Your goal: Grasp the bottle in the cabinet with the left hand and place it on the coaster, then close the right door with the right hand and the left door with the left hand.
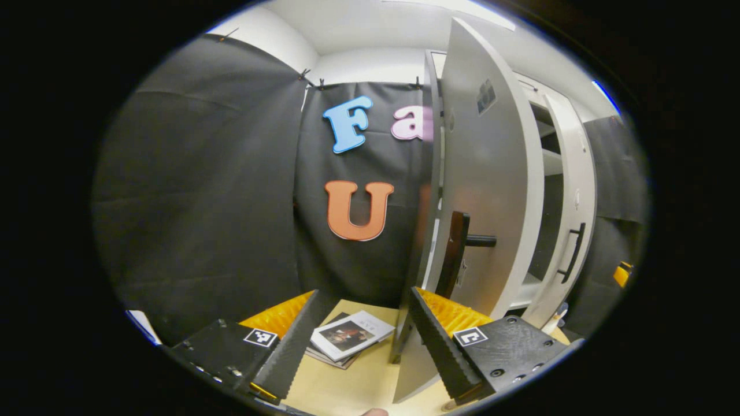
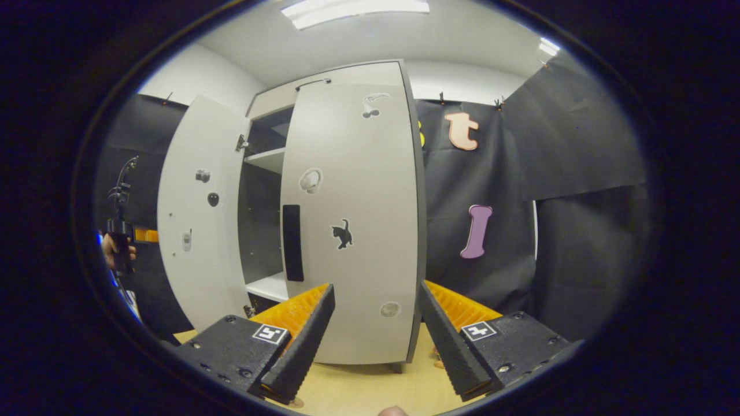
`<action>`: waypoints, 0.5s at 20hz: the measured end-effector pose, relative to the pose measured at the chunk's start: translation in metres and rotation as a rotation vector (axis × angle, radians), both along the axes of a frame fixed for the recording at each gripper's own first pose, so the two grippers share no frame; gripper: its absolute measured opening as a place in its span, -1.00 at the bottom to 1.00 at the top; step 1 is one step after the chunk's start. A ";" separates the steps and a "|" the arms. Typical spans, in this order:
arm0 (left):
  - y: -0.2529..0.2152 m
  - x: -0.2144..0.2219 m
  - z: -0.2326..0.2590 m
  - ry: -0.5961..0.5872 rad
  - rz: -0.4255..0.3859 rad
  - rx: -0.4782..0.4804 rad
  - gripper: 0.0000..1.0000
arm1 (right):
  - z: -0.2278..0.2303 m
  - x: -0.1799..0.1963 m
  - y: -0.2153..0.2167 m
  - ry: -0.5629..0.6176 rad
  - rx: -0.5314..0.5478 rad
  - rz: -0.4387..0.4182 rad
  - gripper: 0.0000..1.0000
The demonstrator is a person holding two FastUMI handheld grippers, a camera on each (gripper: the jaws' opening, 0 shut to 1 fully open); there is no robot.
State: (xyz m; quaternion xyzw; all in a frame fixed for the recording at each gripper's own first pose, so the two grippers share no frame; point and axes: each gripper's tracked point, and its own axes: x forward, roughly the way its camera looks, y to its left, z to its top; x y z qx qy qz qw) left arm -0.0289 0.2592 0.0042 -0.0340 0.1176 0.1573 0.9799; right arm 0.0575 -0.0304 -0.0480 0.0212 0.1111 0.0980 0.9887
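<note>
Left gripper view, left to right: black cloth wall [image 1: 202, 190] across the left half. Left gripper [image 1: 364, 335] low in the middle, fingers spread wide, nothing between them, hovering above the pale wooden tabletop [image 1: 358, 387]. A small stack of thin magazines with a dark cover photo [image 1: 350, 336] lying flat on that tabletop, seen through the gap between the fingers. Just right of centre, the tall light-grey cabinet's left door [image 1: 491, 190] swung open, edge-on toward the camera, a dark bar handle [image 1: 454, 254] on it. Beyond, the open cabinet interior with white shelves [image 1: 549, 167], then the right door [image 1: 569, 219] with its own black handle.

Right gripper view, left to right: at the far left edge, a hand [image 2: 113, 248] holding the other tool. Left door [image 2: 196, 219] standing open, white shelves [image 2: 266, 159] visible in the gap. Right door [image 2: 352, 219] closed flat, dotted with small stickers, a black cat sticker [image 2: 343, 233] among them. Right gripper [image 2: 376, 329] spread wide, empty, facing that door's lower part. Bottle and coaster: position cannot be told.
</note>
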 end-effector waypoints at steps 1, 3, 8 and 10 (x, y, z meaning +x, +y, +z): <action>-0.006 0.000 -0.001 0.000 -0.011 -0.009 0.86 | -0.001 0.002 0.001 0.001 0.001 0.004 0.89; -0.022 0.003 -0.002 -0.001 -0.039 -0.035 0.77 | -0.003 0.001 0.001 0.007 0.001 0.011 0.89; -0.041 0.003 -0.003 -0.017 -0.068 -0.052 1.00 | -0.004 0.001 -0.007 0.015 0.025 -0.002 0.89; -0.045 0.006 -0.004 -0.021 -0.073 -0.054 1.00 | 0.000 0.003 -0.009 0.010 0.046 -0.009 0.89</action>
